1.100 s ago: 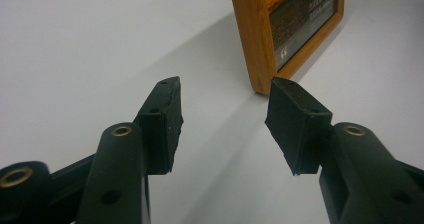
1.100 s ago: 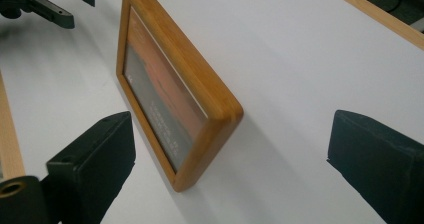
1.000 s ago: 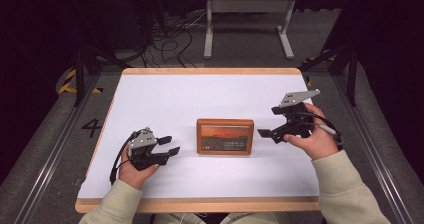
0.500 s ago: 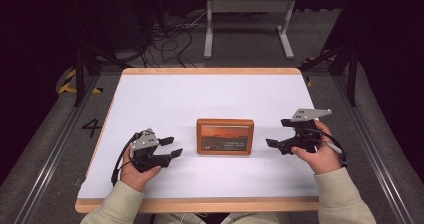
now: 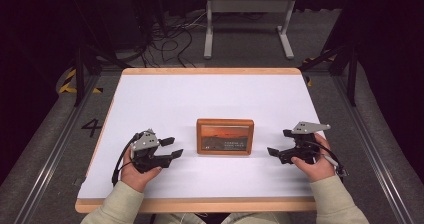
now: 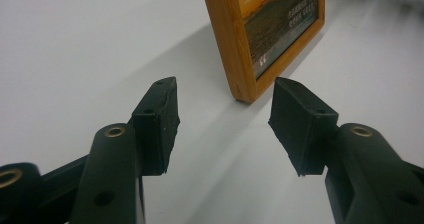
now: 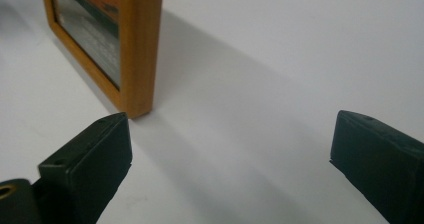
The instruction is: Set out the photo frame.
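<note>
A wooden picture frame (image 5: 225, 136) with an orange sunset picture stands upright in the middle of the white table (image 5: 210, 99). My left gripper (image 5: 171, 148) rests on the table left of the frame, jaws open and empty, pointing at the frame's near corner (image 6: 245, 89). My right gripper (image 5: 279, 143) sits low on the table to the right of the frame, jaws wide open with nothing between them. In the right gripper view the frame's corner (image 7: 137, 79) is just beyond the left jaw. Neither gripper touches the frame.
The table has a wooden rim (image 5: 200, 205). Beyond its far edge lie floor cables (image 5: 170, 34) and a metal stand (image 5: 247, 19). A painted number 4 (image 5: 92, 128) marks the floor at the left.
My right gripper has come down from above the table and moved nearer me, settling low beside the frame. The left gripper has hardly moved.
</note>
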